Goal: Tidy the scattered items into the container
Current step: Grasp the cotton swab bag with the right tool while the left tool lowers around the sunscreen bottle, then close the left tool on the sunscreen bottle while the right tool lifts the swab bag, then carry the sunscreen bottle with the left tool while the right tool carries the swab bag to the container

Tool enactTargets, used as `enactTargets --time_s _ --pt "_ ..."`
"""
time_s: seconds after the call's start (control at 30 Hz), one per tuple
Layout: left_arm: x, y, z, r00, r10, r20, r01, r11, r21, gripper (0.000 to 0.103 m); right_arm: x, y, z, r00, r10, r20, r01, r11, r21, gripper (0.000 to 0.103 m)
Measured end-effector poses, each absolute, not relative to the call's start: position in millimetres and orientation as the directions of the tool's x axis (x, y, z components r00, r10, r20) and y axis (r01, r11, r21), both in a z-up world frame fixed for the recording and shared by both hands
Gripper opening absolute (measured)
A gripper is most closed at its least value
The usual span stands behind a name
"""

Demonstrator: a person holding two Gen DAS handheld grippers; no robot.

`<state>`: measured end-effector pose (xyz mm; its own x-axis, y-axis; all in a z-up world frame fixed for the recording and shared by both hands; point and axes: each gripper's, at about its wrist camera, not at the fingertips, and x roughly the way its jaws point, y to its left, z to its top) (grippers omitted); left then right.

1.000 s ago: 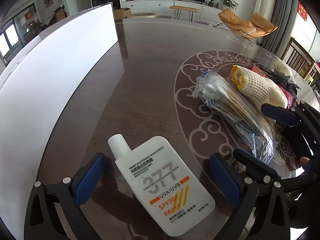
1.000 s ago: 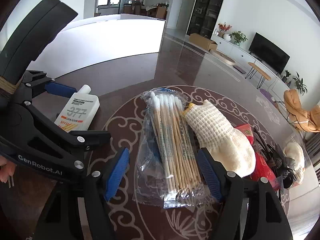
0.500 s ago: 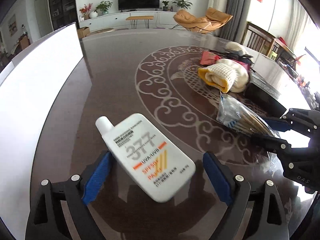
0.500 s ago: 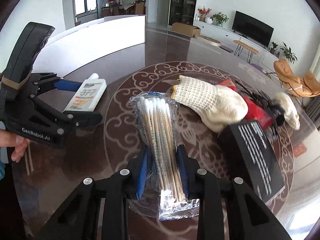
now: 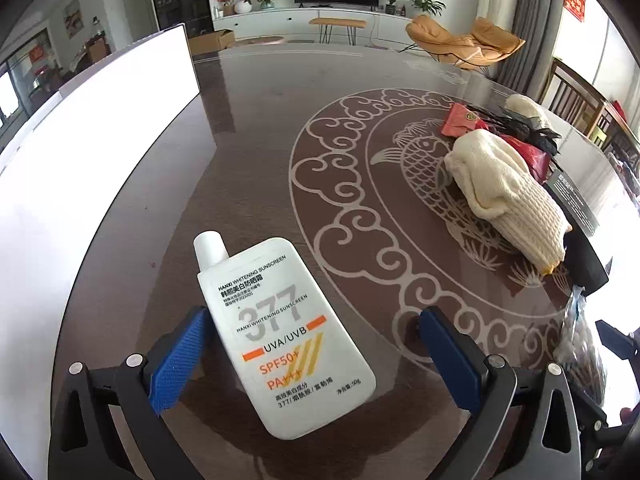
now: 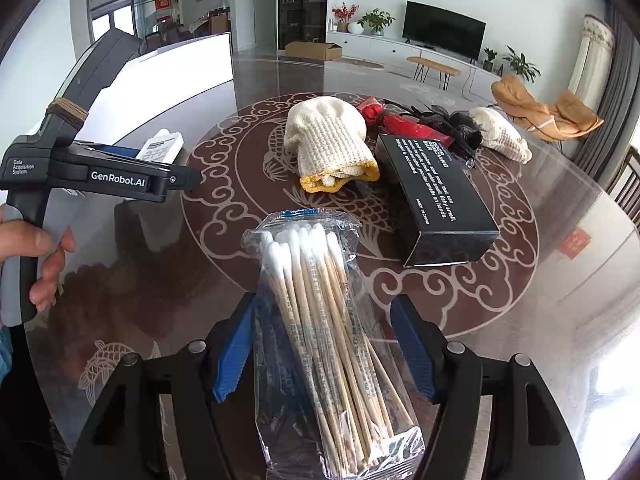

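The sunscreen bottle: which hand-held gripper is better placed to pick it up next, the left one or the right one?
Left. The left hand-held gripper already straddles the sunscreen bottle, jaws open, left pad near its edge. The right hand-held gripper has just opened around the cotton swab pack, well away from the bottle.

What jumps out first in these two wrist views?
The white sunscreen bottle with its big "377" label lies flat on the dark table between the open left gripper fingers. In the right view, a clear bag of cotton swabs sits between the right gripper fingers, which have just been opening. Behind it: a black box and a cream knit glove.
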<state>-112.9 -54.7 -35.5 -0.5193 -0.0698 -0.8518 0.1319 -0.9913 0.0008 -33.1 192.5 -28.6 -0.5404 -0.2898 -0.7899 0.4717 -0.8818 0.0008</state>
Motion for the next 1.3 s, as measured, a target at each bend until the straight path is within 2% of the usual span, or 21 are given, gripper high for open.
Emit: enactTargets --time_s 0.33,0.8,0.83,0.87,0.93,1.07,1.2,1.3 --pt "-114.8 -56.9 -37.7 -0.547 -0.079 -0.834 0.147 -0.989 -0.003 0.103 -31.1 188.2 -27.2 -0.532 -0.293 -0.795 0.48 -0.877 0.002 0.078" --pt "-118.1 -55.7 -36.4 -0.528 -0.099 -0.844 0.182 -0.983 0.001 0.103 -41.4 181.1 -27.9 -0.53 -0.291 -0.797 0.483 -0.875 -0.002 0.082" --pt "-118.2 -56.4 -35.8 -0.517 -0.08 -0.852 0.153 -0.988 0.0 0.103 -42.6 181.0 -27.6 -0.534 -0.287 -0.796 0.48 -0.877 -0.006 0.078" --pt "-114.5 -57.4 -34.4 -0.525 -0.071 -0.848 0.132 -0.991 0.001 0.092 -42.7 181.9 -26.7 -0.541 -0.278 -0.794 0.468 -0.884 -0.009 0.067" --pt "-101.5 -61.5 -27.6 -0.57 -0.032 -0.821 0.07 -0.997 -0.01 0.052 -40.2 185.6 -21.6 -0.553 -0.257 -0.792 0.44 -0.898 -0.015 0.035" --pt "-79.0 -70.7 -19.0 -0.589 0.061 -0.806 -0.019 -0.998 -0.062 0.051 -29.7 199.8 -10.9 -0.545 -0.288 -0.788 0.401 -0.914 0.056 0.032" --pt "-51.1 -70.1 2.8 -0.635 0.1 -0.766 -0.058 -0.995 -0.081 0.051 -13.2 211.1 14.0 -0.561 -0.366 -0.742 0.378 -0.911 0.163 0.032" --pt "-43.0 -72.1 4.8 -0.63 0.124 -0.766 -0.058 -0.992 -0.113 0.051 -9.6 203.4 14.9 -0.546 -0.348 -0.762 0.382 -0.913 0.143 0.032"
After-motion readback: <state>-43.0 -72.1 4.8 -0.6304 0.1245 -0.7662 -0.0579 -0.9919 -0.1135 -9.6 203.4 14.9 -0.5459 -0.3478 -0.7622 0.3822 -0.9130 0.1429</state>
